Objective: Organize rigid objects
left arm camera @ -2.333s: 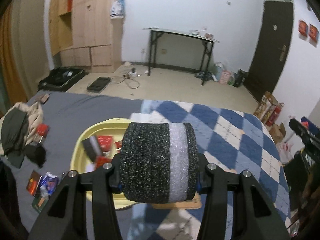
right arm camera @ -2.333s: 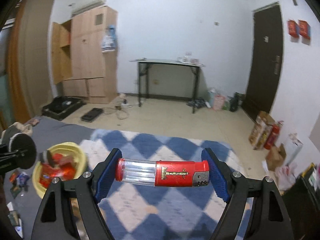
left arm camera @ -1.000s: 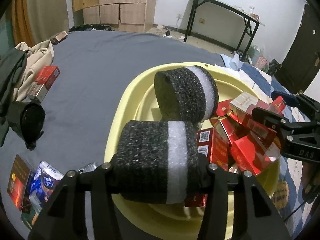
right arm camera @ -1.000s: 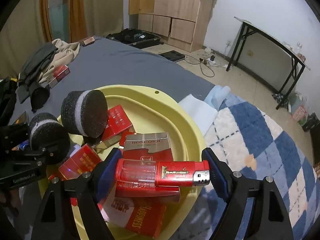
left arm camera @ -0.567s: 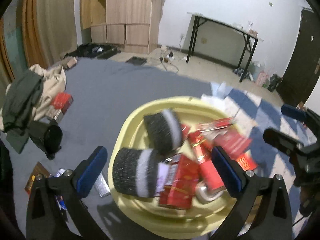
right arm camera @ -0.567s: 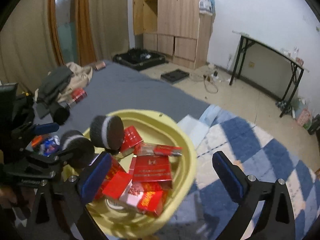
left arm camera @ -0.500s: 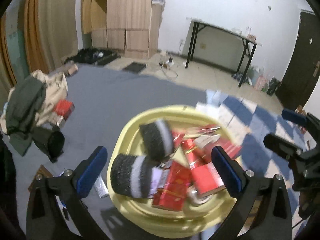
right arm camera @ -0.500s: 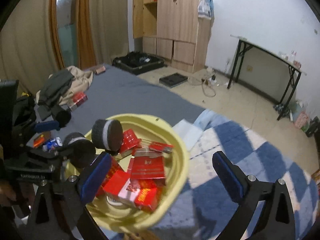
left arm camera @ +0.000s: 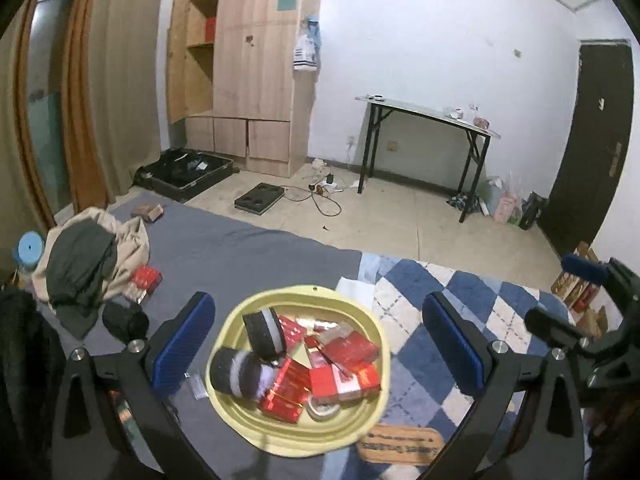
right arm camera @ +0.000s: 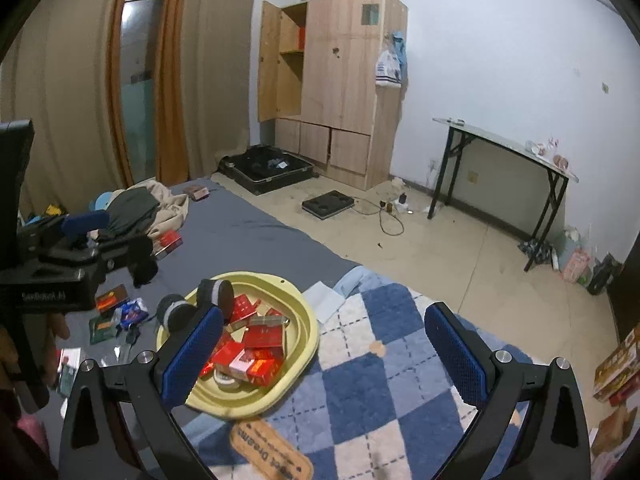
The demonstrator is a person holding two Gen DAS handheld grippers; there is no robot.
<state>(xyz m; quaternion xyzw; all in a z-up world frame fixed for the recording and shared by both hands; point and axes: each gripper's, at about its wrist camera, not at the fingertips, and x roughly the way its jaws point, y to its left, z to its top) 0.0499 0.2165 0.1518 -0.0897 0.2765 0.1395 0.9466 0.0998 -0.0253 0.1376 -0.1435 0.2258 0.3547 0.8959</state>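
Left wrist view: yellow basin (left arm camera: 362,428) sits on the grey bedcover (left arm camera: 224,252), its right edge by the blue checked blanket (left arm camera: 420,364)
Basin contents: two dark foam rolls (left arm camera: 264,334) at the left side, red boxes (left arm camera: 348,350) heaped at the middle and right; a round tape-like ring at the near edge
Around the basin: heap of clothes (left arm camera: 86,264) far left, a red box (left arm camera: 146,278) beside it, a black cup-like thing (left arm camera: 124,322) near the heap, small packets on the cover at the near left
Room beyond: wooden wardrobe (left arm camera: 250,76), open black case (left arm camera: 186,172) on the floor, black-legged table (left arm camera: 428,114), dark door (left arm camera: 588,140)
Left gripper (left arm camera: 316,350): jaws spread wide, nothing between the blue pads, held above the basin and tilted down toward it
Right gripper (right arm camera: 320,354): jaws spread wide and empty, above the blanket, just right of the basin, tilted down
Jaw motion: both sets have just been opening
Between the grippers: clear air, nothing blocks the basin
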